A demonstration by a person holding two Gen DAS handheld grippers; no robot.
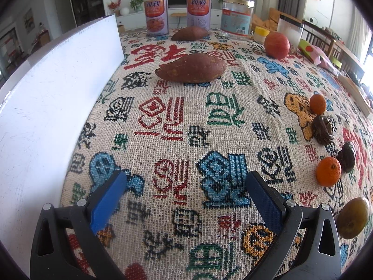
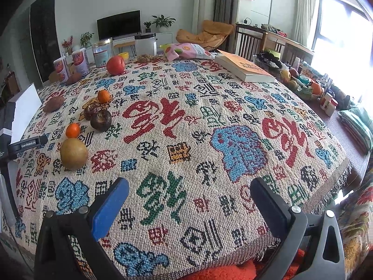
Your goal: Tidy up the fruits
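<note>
Fruits lie on a patterned tablecloth (image 1: pixel 186 140). In the left wrist view: a near sweet potato (image 1: pixel 190 68), a far one (image 1: pixel 190 33), a red apple (image 1: pixel 277 45), two small oranges (image 1: pixel 317 104) (image 1: pixel 328 171), two dark round fruits (image 1: pixel 323 130) (image 1: pixel 347 156), and a brownish-green kiwi (image 1: pixel 356 217). My left gripper (image 1: pixel 185 198) is open and empty over the cloth. In the right wrist view the kiwi (image 2: pixel 74 153), oranges (image 2: pixel 73 130) (image 2: pixel 103 96), dark fruits (image 2: pixel 100 121), apple (image 2: pixel 115 65) and sweet potato (image 2: pixel 53 104) sit at left. My right gripper (image 2: pixel 190 205) is open and empty.
A white box (image 1: pixel 46 107) stands along the left. Two cans (image 1: pixel 156 15) (image 1: pixel 198 12), a clear jar (image 1: pixel 237 18) and a white container (image 1: pixel 289 32) stand at the back. A book (image 2: pixel 244 67) and snack bag (image 2: pixel 186 51) lie far right. The table edge (image 2: pixel 338 182) is at right.
</note>
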